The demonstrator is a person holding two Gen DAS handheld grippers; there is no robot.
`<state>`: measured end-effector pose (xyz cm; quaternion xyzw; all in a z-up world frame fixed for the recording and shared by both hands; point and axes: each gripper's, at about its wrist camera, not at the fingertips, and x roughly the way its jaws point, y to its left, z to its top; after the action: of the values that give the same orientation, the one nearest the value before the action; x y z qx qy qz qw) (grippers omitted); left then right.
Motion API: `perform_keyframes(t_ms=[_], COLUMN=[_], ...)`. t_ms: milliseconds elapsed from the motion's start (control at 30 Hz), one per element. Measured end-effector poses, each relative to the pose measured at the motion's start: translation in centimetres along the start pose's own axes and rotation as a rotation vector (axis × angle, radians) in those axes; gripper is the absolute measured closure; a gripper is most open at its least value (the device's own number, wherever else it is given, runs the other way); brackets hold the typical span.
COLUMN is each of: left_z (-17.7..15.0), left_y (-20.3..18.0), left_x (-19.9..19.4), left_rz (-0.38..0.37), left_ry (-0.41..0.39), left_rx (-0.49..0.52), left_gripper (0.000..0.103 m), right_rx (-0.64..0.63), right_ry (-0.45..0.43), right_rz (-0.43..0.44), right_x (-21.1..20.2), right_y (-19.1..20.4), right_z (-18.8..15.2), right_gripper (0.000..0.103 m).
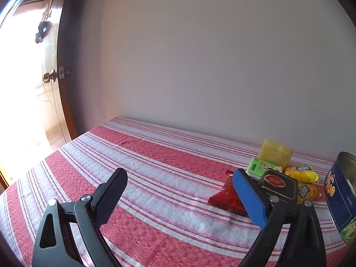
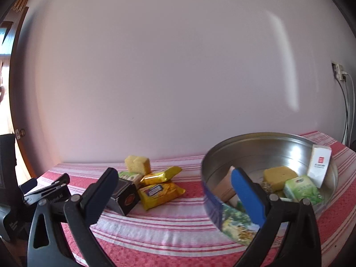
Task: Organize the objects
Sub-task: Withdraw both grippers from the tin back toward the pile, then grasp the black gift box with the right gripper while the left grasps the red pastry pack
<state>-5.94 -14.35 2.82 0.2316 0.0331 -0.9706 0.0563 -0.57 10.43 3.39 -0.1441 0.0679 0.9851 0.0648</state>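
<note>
A table under a red-and-white striped cloth is set against a bare wall. Both the left gripper and right gripper are held above it, fingers apart and empty. A sorting step appears underway: the loose pile, a black box, yellow packets and a sponge, is seen just left of the tin, already partly filled. A descent onto one item seems called for next.
</note>
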Motion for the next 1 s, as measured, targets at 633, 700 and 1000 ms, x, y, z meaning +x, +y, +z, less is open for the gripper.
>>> perform_keyframes(t_ms=[633,700,1000], left_z=[1.0,1.0,0.8], left_y=[3.0,3.4,3.2], left_x=[3.5,3.7,4.1], left_rz=[0.195,0.195,0.081], left_ry=[0.067,0.079,0.135], left_rx=[0.04,0.03,0.005], left_gripper=[0.006,0.006,0.006], right_rx=[-0.063,-0.062,0.037], right_ry=[0.41,0.448,0.502], right_rz=[0.107,0.089,0.104], right_x=[12.4,13.5,14.8], right_y=[9.2,9.8,8.4], right_z=[-1.6,-2.0,-3.0], right_gripper=[0.001,0.003,0.036])
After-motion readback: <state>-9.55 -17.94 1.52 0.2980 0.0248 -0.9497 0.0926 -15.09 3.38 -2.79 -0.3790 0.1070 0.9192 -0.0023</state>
